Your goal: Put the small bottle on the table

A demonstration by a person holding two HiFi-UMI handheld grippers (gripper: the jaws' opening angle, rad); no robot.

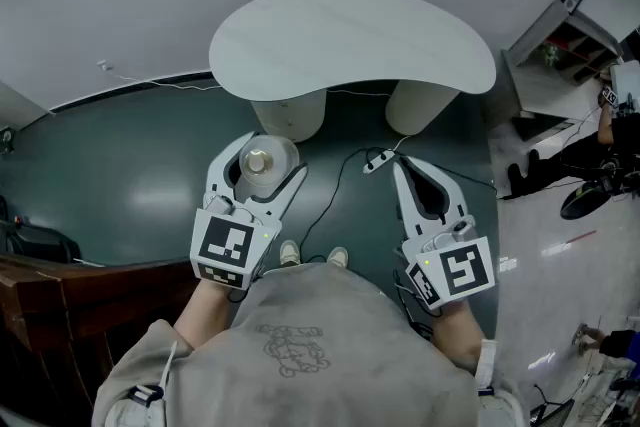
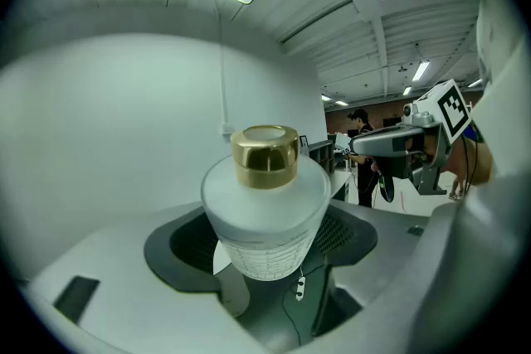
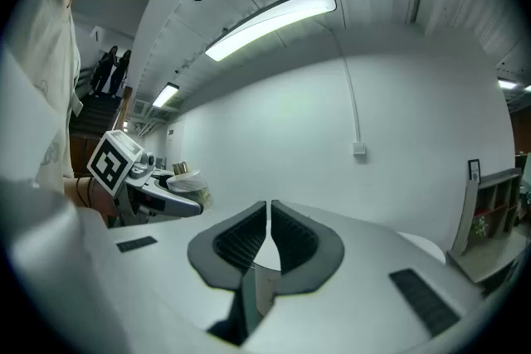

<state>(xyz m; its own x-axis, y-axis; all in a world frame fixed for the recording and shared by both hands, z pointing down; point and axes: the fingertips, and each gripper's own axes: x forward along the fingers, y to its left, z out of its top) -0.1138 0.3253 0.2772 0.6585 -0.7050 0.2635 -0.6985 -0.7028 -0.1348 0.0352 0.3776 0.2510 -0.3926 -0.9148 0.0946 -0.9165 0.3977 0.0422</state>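
A small frosted white bottle [image 1: 262, 159] with a gold cap [image 2: 264, 155] stands upright between the jaws of my left gripper [image 1: 262, 177], which is shut on its body with the jaws held wide. The bottle [image 2: 265, 220] hangs above the dark green floor, short of the white kidney-shaped table [image 1: 350, 40] ahead. My right gripper [image 1: 402, 171] is shut with nothing in it, level with the left one and to its right. In the right gripper view its pads [image 3: 249, 236] meet, and the left gripper [image 3: 166, 199] with the bottle shows at the left.
The table rests on two round white legs [image 1: 291, 115]. A power strip [image 1: 378, 162] and black cables lie on the floor between the grippers. A white shelf [image 1: 560, 45] and clutter stand at the right, and dark wooden furniture [image 1: 60, 285] at the lower left.
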